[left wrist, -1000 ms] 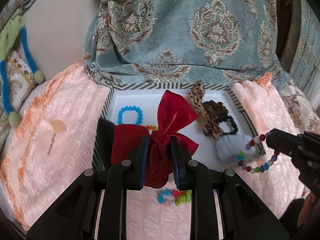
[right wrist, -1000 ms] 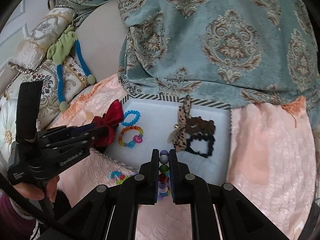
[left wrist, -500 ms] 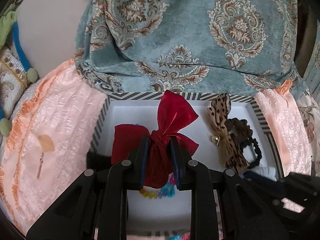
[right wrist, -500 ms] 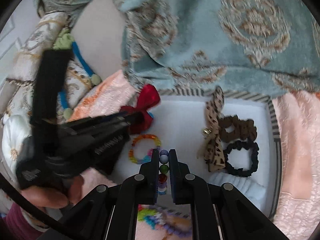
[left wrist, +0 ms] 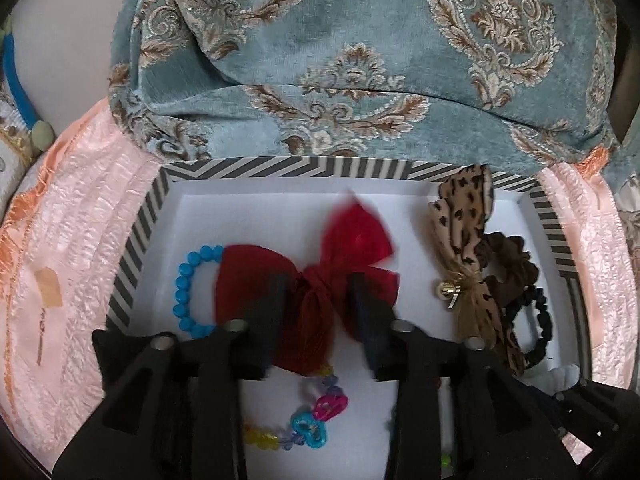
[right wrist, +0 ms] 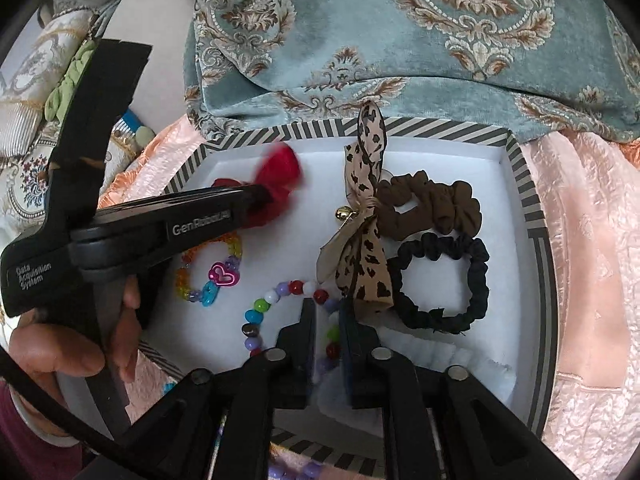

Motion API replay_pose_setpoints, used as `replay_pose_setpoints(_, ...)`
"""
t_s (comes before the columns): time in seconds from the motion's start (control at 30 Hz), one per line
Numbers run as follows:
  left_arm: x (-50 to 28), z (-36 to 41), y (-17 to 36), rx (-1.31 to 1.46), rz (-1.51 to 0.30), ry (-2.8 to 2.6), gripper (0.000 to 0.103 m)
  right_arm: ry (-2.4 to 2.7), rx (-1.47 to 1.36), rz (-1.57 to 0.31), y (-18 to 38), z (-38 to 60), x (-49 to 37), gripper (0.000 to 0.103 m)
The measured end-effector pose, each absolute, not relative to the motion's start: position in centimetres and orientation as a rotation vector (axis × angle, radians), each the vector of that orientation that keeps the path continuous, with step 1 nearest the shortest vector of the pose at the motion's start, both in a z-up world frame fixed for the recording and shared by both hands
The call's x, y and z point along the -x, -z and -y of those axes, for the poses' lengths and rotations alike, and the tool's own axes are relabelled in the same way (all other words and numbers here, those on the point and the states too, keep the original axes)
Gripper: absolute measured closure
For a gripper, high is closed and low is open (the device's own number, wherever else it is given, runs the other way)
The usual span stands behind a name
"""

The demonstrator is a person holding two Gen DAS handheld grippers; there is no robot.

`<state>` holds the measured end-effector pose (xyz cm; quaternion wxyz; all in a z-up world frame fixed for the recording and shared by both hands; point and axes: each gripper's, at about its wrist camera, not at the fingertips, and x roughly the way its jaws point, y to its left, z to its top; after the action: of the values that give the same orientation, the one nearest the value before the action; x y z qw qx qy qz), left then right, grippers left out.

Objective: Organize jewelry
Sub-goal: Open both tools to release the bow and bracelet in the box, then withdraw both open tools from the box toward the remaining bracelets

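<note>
Releasing red bow [left wrist: 320, 280] over tray [left wrist: 136, 248]

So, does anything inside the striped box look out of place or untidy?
Yes: the red bow lies across the blue bead bracelet, covering its right side. Everything else in the striped box lies separate.

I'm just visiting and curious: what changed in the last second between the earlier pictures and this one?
Both tools moved forward over the striped-rim white tray. The left tool opened, letting the red satin bow go inside the tray. The right tool carried the multicoloured bead bracelet in and now looks open around it. The leopard-print bow, brown scrunchie and black scrunchie stayed put.
</note>
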<state>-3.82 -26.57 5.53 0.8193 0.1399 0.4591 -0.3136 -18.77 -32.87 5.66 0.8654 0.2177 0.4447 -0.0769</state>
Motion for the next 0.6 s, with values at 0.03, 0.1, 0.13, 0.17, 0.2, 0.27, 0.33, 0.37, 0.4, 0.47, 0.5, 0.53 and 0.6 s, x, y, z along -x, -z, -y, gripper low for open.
replay_pose_setpoints(0.03,3.8,26.4,-5.6,-0.285,-0.983,0.67,0.056,0.159,-0.454,-0.927,-5.8,32.8,18.9,0.072)
replay_pose_setpoints(0.1,4.0,26.2,-5.9,-0.282,-0.97,0.661,0.052,0.158,-0.452,-0.911,-6.2,32.5,19.5,0.067)
replay_pose_setpoints(0.13,4.1,26.0,-6.2,-0.285,-0.961,0.656,0.052,0.159,-0.45,-0.906,-6.3,32.4,19.8,0.067)
replay_pose_setpoints(0.17,4.4,25.6,-6.5,-0.289,-0.954,0.651,0.051,0.158,-0.446,-0.905,-6.6,32.1,20.2,0.067)
replay_pose_setpoints(0.2,4.5,25.3,-6.7,-0.286,-0.954,0.649,0.051,0.158,-0.443,-0.903,-6.8,32.0,20.5,0.067)
replay_pose_setpoints(0.27,4.9,24.6,-7.2,-0.271,-0.954,0.647,0.051,0.161,-0.443,-0.893,-7.4,31.7,21.3,0.067)
replay_pose_setpoints(0.33,5.6,23.8,-7.9,-0.264,-0.939,0.642,0.051,0.169,-0.439,-0.879,-8.1,31.5,22.1,0.065)
replay_pose_setpoints(0.37,6.2,23.2,-8.4,-0.264,-0.924,0.636,0.051,0.177,-0.436,-0.87,-8.5,31.4,22.5,0.061)
replay_pose_setpoints(0.4,6.5,23.0,-8.6,-0.265,-0.916,0.631,0.051,0.186,-0.431,-0.86,-8.9,31.3,22.9,0.059)
replay_pose_setpoints(0.47,7.6,22.1,-9.3,-0.269,-0.897,0.621,0.051,0.207,-0.417,-0.839,-9.7,31.1,23.7,0.058)
replay_pose_setpoints(0.5,8.1,21.7,-9.5,-0.27,-0.887,0.619,0.051,0.213,-0.409,-0.834,-10.0,30.9,24.0,0.058)
replay_pose_setpoints(0.53,8.6,21.3,-9.8,-0.272,-0.877,0.618,0.051,0.219,-0.4,-0.829,-10.4,30.7,24.5,0.058)
replay_pose_setpoints(0.6,9.8,20.6,-10.4,-0.278,-0.86,0.618,0.051,0.229,-0.389,-0.82,-11.0,30.3,25.1,0.058)
